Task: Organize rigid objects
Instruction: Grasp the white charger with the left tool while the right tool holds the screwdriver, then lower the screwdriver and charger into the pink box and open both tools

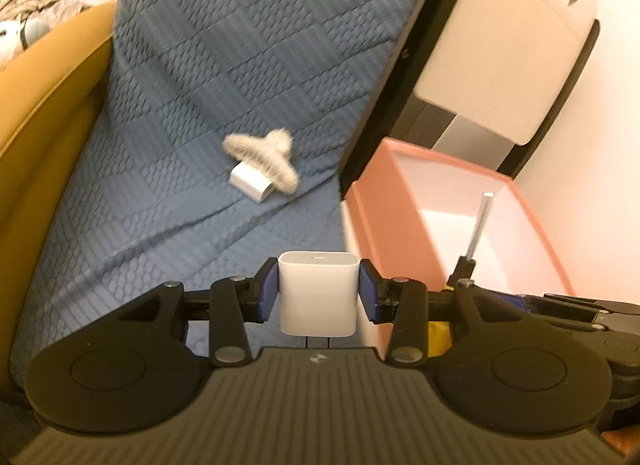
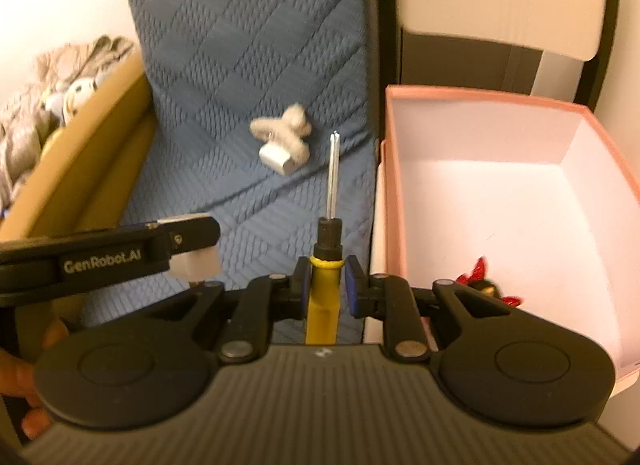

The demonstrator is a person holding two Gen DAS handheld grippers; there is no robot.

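On the blue bedspread [image 1: 192, 77] a small white plug under a fuzzy grey piece [image 1: 262, 157] is left lying. The left gripper [image 1: 319, 293] is clamped on a white charger block [image 1: 318, 297], the right gripper [image 2: 327, 281] on a yellow-handled screwdriver [image 2: 323, 297] — both held clear of the bed. The carrying step is judged in hand; next, each must be brought over the pink box [image 2: 476, 99] and released.

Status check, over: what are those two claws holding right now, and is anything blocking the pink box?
Left gripper shut on white charger. Right gripper shut on yellow screwdriver. Pink box open, nothing blocking it.
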